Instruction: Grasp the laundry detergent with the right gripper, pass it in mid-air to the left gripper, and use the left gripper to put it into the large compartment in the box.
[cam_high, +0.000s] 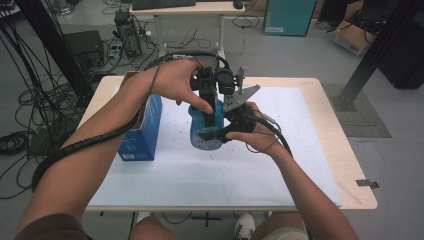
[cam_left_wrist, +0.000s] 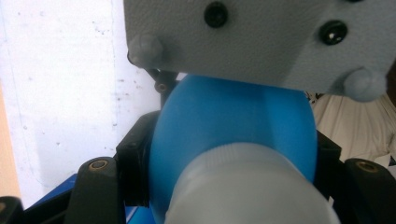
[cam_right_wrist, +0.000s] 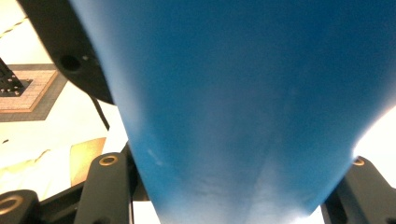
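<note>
Bottle: blue bottle with a pale, ribbed cap – held above the white sheet near the middle of the table, between the two grippers. In the high view it looks tilted, its lower end toward the person.
Bottle, left gripper view: the blue body swells out behind the pale cap, which sits nearest the camera – blurred by closeness.
Bottle, right gripper view: blue surface close against the lens; detail too soft to read.
Left gripper: left gripper comes down on the bottle from above in the high view. Jaws drawn in against the bottle's sides, one black jaw on either flank in its own view – gripping it.
Right gripper: right gripper meets the bottle from the person's right side, low on the body. Jaws closed in on the blue body, black jaws on both edges in its own view.
Hands: left hand wraps its gripper from above; right hand cups its gripper from the side. Cables trail back along both forearms.
Grey plate: three-cornered plate stands over the bottle; seen close in the left gripper view.
Box: blue box stands on the sheet just to the left of the bottle, apart from it.
Sheet: white sheet covers most of the tabletop, speckled with dark marks.
Table: pale wooden table, rim bare around the sheet.
</note>
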